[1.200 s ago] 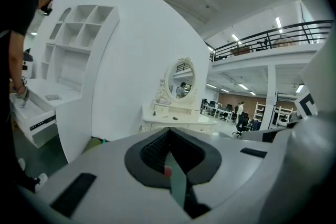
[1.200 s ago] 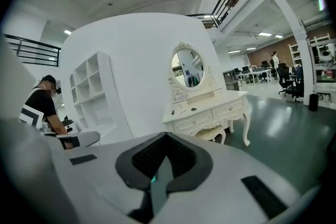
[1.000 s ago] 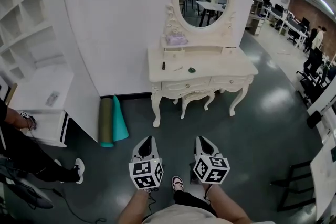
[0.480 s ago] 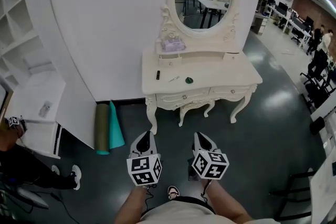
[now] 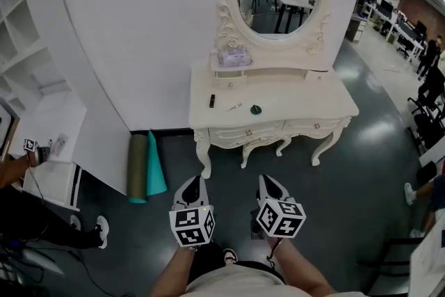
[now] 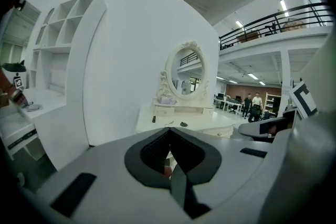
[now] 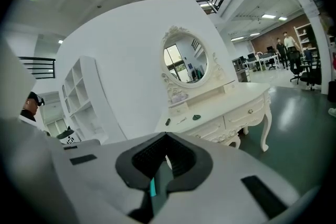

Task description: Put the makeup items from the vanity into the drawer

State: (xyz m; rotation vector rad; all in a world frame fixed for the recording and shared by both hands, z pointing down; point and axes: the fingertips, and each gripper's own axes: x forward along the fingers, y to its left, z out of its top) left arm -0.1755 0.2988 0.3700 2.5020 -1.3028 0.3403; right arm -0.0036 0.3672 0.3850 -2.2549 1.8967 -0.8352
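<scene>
We hold the left gripper (image 5: 197,182) and right gripper (image 5: 265,180) side by side above the floor, both closed and empty. Far ahead stands the desk (image 5: 306,102). On its left part lie a black tube (image 5: 213,101), a thin stick (image 5: 234,107) and a dark round item (image 5: 256,110), above the shut drawer (image 5: 245,132).

The left gripper (image 5: 196,183) and right gripper (image 5: 265,181) are grey with black-and-white marker cubes (image 5: 192,227); the top (image 5: 236,284) is pale.

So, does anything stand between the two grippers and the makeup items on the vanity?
Nothing visible. Only floor separates the left gripper and right gripper from the vanity; the rolled mats lie off to the left.
</scene>
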